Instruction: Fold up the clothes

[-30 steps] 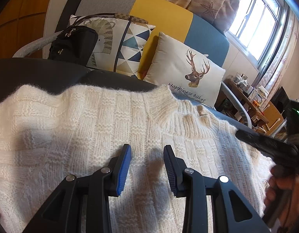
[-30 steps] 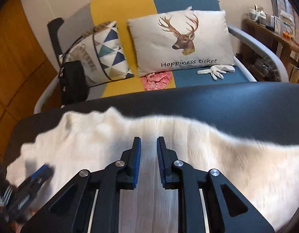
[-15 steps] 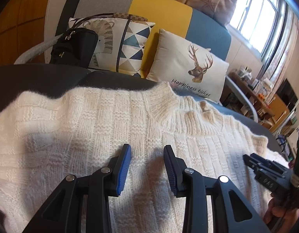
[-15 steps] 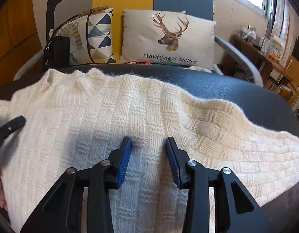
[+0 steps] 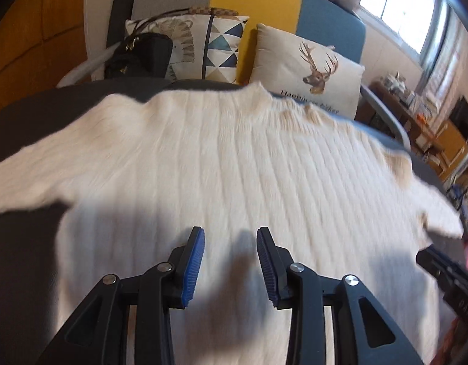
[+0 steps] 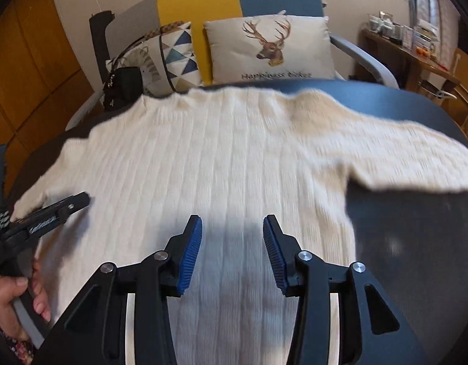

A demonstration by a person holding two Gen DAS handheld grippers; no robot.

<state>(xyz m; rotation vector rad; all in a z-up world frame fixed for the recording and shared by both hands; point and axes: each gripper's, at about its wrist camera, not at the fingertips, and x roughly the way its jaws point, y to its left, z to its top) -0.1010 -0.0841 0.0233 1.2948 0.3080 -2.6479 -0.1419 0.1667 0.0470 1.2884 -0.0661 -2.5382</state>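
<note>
A cream knitted sweater (image 5: 234, 164) lies spread flat, sleeves out, across the dark tabletop (image 6: 416, 243); it looks soft, limp and stretchy, best pinched at a sleeve cuff or hem edge. The left gripper (image 5: 230, 261) hovers open and empty; the right gripper (image 6: 232, 252) is opening, fingers (image 6: 190, 254) holding nothing.

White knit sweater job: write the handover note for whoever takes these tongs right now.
Left tongs: open, nothing between the pads, hovering over the sweater's lower body.
Right tongs: jaws opening, empty, also over the lower body.
Cream-white ribbed knit sweater: spread flat on the dark grey padded surface, collar at the far edge, one sleeve out to each side.
Done: sweater laid out; no fold visible.
Left: all folding; probably sleeves in first, then the body. Frames are motion-blurred, so recheck the hem position before gripping.
</note>
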